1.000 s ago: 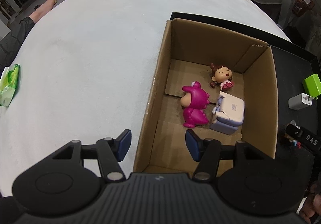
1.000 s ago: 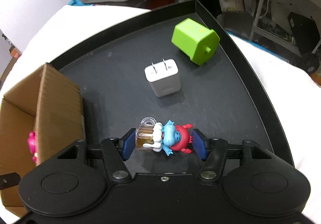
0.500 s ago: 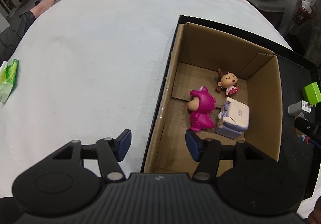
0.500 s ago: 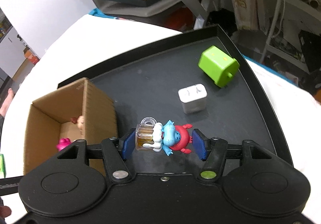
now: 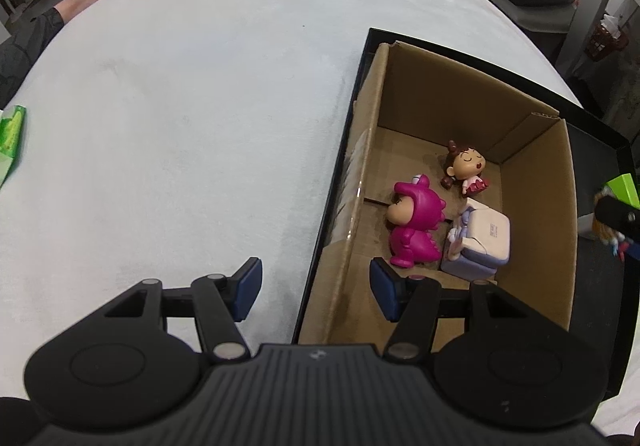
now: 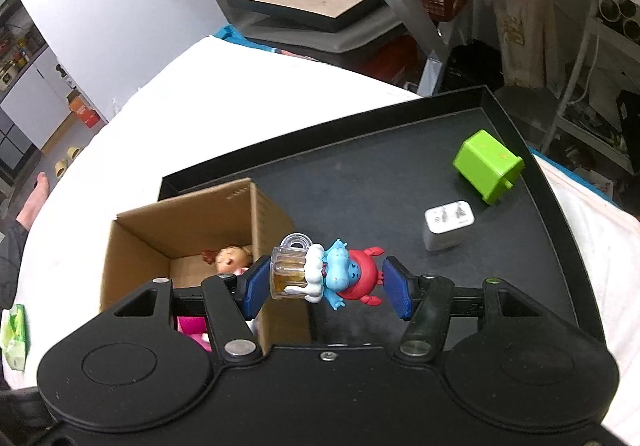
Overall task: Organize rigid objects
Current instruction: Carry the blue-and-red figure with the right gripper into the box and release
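Above the black tray (image 6: 400, 134), the right gripper (image 6: 326, 282) has its fingers closed on a blue figure (image 6: 340, 276) clutching a beer mug, right beside the box (image 6: 264, 214) wall. Past it on the tray: a white charger (image 6: 446, 224) and a green cube (image 6: 488, 166), well apart from the box. The left gripper (image 5: 316, 294) hangs with fingers wide and empty, straddling the box's near wall. Inside lie a pink figure (image 5: 414, 226), a doll (image 5: 466, 168) and a pale block (image 5: 480, 242), close together.
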`<action>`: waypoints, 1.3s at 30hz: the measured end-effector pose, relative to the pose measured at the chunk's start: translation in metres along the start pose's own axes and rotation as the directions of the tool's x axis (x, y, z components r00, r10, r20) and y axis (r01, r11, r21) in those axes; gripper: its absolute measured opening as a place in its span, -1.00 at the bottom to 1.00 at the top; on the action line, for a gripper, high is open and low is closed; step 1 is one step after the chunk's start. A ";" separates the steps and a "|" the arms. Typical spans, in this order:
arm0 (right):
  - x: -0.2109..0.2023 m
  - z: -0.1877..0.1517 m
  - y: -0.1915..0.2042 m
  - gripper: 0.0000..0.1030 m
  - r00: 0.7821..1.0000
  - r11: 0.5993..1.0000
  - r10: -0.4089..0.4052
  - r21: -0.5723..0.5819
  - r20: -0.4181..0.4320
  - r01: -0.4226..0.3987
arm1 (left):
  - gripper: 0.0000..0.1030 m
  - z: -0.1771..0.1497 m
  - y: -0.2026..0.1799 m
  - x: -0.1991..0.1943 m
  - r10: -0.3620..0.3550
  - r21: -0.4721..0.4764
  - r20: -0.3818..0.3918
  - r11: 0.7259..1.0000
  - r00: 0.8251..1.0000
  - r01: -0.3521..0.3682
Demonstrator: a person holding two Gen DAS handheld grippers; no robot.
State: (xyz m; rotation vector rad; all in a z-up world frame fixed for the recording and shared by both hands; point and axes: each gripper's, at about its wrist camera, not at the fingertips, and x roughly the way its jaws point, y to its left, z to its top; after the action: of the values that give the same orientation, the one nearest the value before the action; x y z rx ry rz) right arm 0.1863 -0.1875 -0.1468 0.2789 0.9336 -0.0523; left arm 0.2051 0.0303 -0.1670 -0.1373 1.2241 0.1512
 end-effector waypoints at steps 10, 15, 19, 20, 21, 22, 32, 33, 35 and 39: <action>-0.002 0.007 0.037 0.13 1.000 0.998 0.014 -0.058 0.012 -0.013 | -0.05 0.002 0.012 0.004 -0.078 -0.020 0.021 0.997 0.997 0.078; 0.003 0.006 0.060 0.13 1.000 0.995 0.024 -0.094 0.006 -0.024 | -0.55 0.003 0.024 0.009 -0.139 -0.061 -0.008 0.989 0.990 0.138; 0.008 0.005 0.076 0.13 1.000 0.994 0.026 -0.109 -0.007 -0.027 | -0.69 0.002 0.024 0.006 -0.163 -0.032 -0.006 0.986 0.987 0.163; 0.009 0.004 0.079 0.13 1.000 0.993 0.026 -0.113 -0.008 -0.027 | -0.69 0.001 0.024 0.007 -0.165 -0.033 -0.007 0.986 0.986 0.165; 0.011 0.005 0.082 0.13 1.000 0.993 0.027 -0.114 -0.010 -0.028 | -0.69 0.001 0.025 0.007 -0.170 -0.039 -0.008 0.985 0.985 0.169; 0.013 0.004 0.085 0.13 1.000 0.993 0.028 -0.115 -0.013 -0.030 | -0.69 0.001 0.025 0.006 -0.171 -0.039 -0.009 0.985 0.985 0.171; 0.027 0.003 0.101 0.19 0.994 0.989 0.098 -0.103 -0.041 -0.102 | -0.68 0.002 0.027 0.008 -0.187 -0.041 -0.018 0.982 0.982 0.186; 0.028 0.002 0.101 0.19 0.995 0.990 0.094 -0.104 -0.042 -0.098 | -0.68 0.003 0.028 0.009 -0.188 -0.041 -0.020 0.981 0.982 0.187; 0.028 0.002 0.099 0.19 0.994 0.990 0.095 -0.101 -0.047 -0.100 | -0.68 0.003 0.029 0.009 -0.188 -0.040 -0.023 0.981 0.982 0.187; 0.023 0.002 0.091 0.21 0.997 0.992 0.073 -0.100 -0.033 -0.076 | -0.68 0.006 0.031 0.011 -0.199 -0.044 -0.032 0.979 0.980 0.197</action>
State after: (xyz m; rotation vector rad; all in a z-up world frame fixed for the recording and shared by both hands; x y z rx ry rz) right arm 0.2165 -0.0984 -0.1444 0.2213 0.9509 0.0679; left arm 0.2080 0.0624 -0.1763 -0.2974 1.2360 -0.0001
